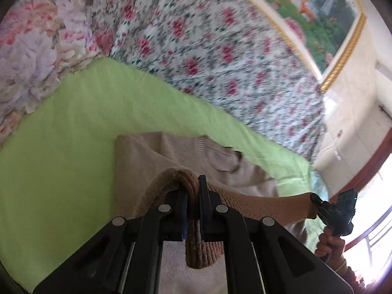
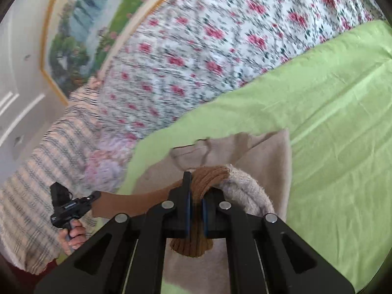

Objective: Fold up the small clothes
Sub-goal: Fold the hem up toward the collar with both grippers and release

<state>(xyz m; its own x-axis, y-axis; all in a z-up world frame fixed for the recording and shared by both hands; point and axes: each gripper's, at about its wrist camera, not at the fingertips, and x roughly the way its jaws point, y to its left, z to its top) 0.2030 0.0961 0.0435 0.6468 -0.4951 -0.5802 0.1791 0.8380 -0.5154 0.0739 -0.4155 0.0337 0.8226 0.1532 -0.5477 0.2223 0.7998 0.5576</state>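
A small beige knit sweater (image 1: 156, 154) lies on a lime-green cloth (image 1: 73, 132), its ribbed tan hem lifted and stretched between both grippers. My left gripper (image 1: 193, 188) is shut on one corner of the ribbed hem (image 1: 196, 242), which bunches between the blue pads. The right gripper (image 1: 316, 202) appears at the right edge of the left wrist view, clamped on the hem's other end. In the right wrist view my right gripper (image 2: 196, 191) is shut on the ribbed hem (image 2: 191, 242) over the sweater (image 2: 267, 152), and the left gripper (image 2: 94, 196) pinches the far end at left.
A floral bedsheet (image 1: 220, 56) covers the bed beyond the green cloth (image 2: 330, 122). A flowered quilt (image 1: 31, 58) lies at the left, a striped blanket (image 2: 36, 171) at the bed's other side. A gold-framed picture (image 1: 323, 17) leans on the wall. A person's hand (image 1: 330, 242) holds the right gripper's handle.
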